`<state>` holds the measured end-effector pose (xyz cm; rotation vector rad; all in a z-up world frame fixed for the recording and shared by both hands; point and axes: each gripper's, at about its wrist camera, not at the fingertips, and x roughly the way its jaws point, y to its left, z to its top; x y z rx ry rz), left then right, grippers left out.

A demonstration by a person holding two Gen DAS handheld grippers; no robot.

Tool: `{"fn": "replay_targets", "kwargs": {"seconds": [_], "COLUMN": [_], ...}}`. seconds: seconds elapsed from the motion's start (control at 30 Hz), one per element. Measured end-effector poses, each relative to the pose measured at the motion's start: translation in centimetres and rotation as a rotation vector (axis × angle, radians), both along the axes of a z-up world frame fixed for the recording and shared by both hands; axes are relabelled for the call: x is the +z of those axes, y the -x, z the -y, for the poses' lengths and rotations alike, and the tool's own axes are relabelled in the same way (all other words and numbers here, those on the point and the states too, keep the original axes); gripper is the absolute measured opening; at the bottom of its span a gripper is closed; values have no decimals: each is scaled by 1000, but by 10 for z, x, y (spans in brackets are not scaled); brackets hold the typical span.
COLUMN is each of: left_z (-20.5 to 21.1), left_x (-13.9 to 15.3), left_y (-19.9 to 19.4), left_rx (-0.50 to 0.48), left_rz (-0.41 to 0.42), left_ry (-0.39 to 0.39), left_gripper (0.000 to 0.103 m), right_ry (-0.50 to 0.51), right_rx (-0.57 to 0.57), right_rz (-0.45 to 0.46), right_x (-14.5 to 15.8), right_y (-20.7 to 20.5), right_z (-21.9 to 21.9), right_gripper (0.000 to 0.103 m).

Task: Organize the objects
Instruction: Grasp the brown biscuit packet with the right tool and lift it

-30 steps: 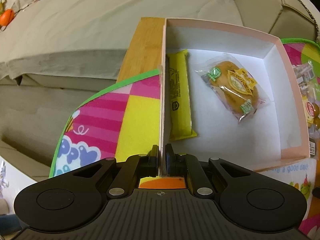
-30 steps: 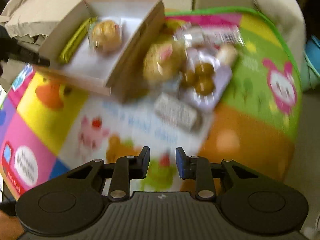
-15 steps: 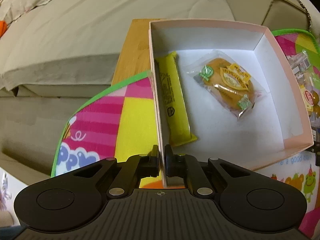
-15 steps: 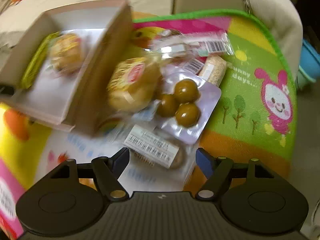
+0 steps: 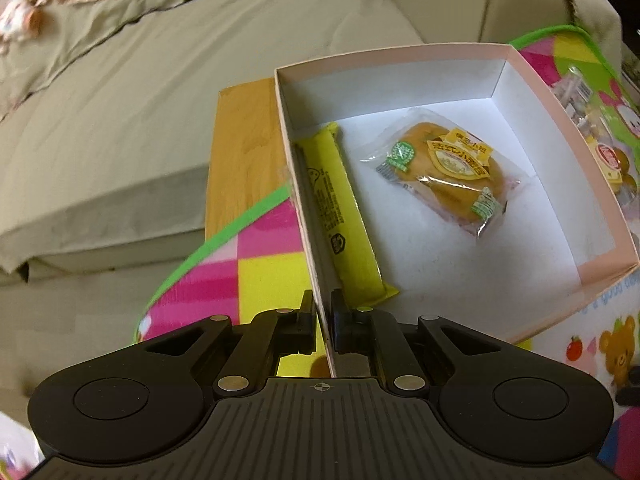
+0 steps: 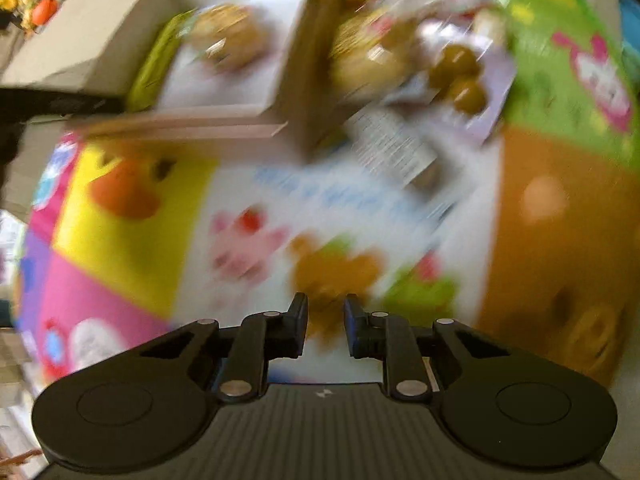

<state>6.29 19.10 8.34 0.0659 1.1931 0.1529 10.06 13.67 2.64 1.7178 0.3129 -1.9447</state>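
My left gripper (image 5: pixel 322 322) is shut on the left wall of a pink cardboard box (image 5: pixel 560 112). Inside the box lie a yellow snack bar (image 5: pixel 340 216) along the left wall and a wrapped bun (image 5: pixel 448 168). In the blurred right wrist view, my right gripper (image 6: pixel 325 326) hovers empty over the mat with its jaws a narrow gap apart. The box (image 6: pixel 224 114) is at the upper left there. A second wrapped bun (image 6: pixel 368 56), a pack of brown balls (image 6: pixel 460 76) and a labelled packet (image 6: pixel 392 152) lie to the right of the box.
A colourful cartoon play mat (image 6: pixel 132 216) covers a wooden table (image 5: pixel 244 152). A beige sofa (image 5: pixel 140 92) stands behind the table. An orange object (image 6: pixel 45 8) lies on the sofa at the far left.
My right gripper opened wide near the snacks, then narrowed again and pulled back empty over the mat. My left gripper keeps its hold and the box has swung a little.
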Motion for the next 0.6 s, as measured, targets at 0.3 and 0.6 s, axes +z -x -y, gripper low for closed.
{"fn": "replay_targets", "kwargs": {"seconds": [0.3,0.6], "left_z": [-12,-7], "left_x": [19,9], "left_y": [9,15], "left_rx": [110,108], "left_rz": [5,-10], "left_ry": [77,85], "left_gripper": [9,8], "right_ry": [-76,-51], "right_rx": [21,113], "right_rz": [-291,-231], "right_x": [25,-5], "right_y": [2,78], "right_z": [5,14], "right_gripper": [53,58]}}
